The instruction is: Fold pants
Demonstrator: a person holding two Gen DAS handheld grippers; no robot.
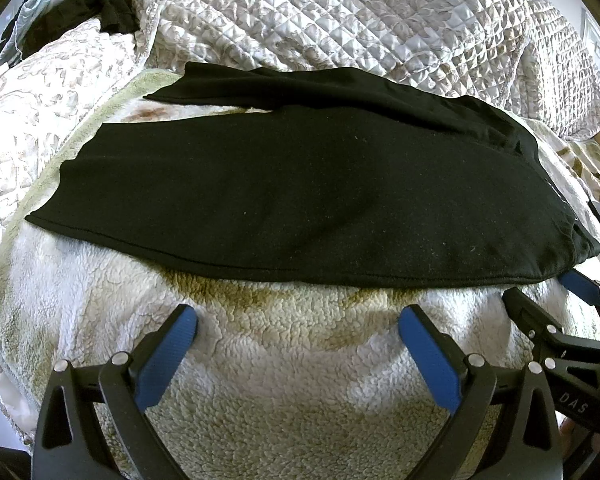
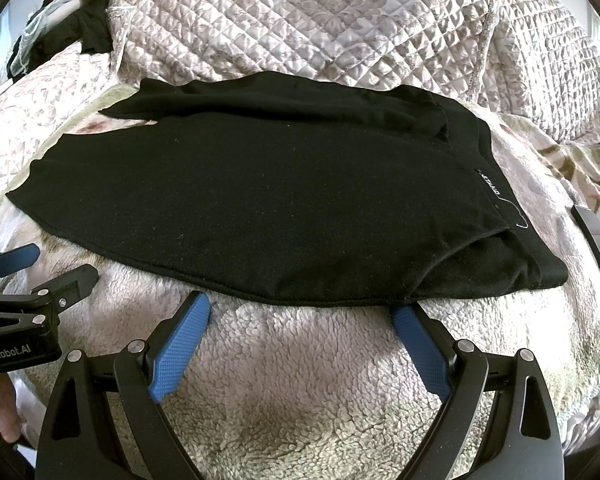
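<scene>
Left wrist view: my left gripper [image 1: 296,316], fingers spread, hovers just before the black pants [image 1: 300,192] on fleece [image 1: 292,380]; right gripper [image 2: 302,306] likewise spread, perhaps touching the hem.

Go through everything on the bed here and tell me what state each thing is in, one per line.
black pants: spread flat on the blanket, legs to the left, waistband to the right, far leg splayed apart
left gripper: open, empty, short of the near hem
right gripper: open, empty, fingers at the near hem
fleece blanket: spread under the pants
quilt: bunched up behind
</scene>
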